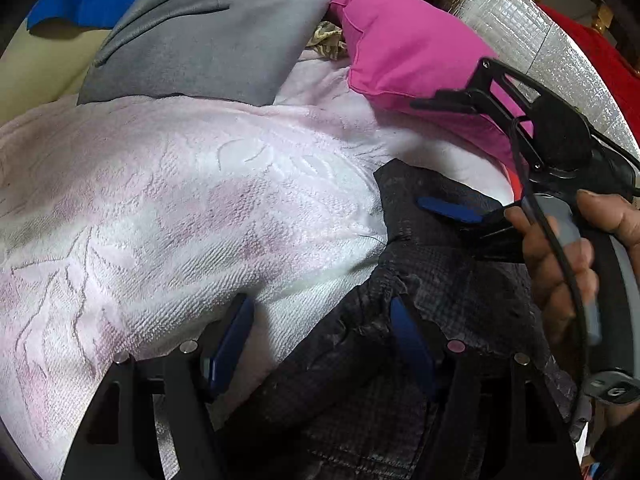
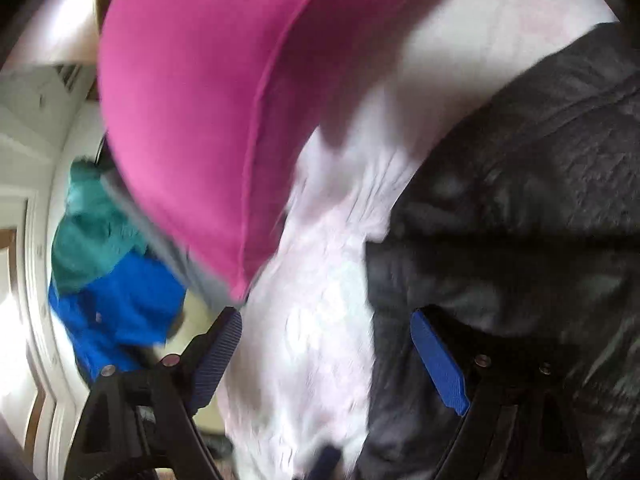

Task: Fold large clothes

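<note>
Hovering L gripper [image 1: 320, 344] over the laundry pile — jaws apart, nothing pinched; one blue pad sits on the pink-white towel [image 1: 180, 208], the other on the dark checked garment [image 1: 420, 360] where the two overlap. R gripper [image 2: 326, 360] w/ jaws wide apart, nothing between the pads; in my left wrist view it sits over the dark garment's far edge, hand [image 1: 568, 264] on its handle. Right wrist view is blurred. Magenta cloth [image 1: 408, 52] lies behind on the towel, grey garment [image 1: 208, 36] beside it; blue cloth [image 2: 116, 312] and teal cloth [image 2: 92, 232] further off.
</note>
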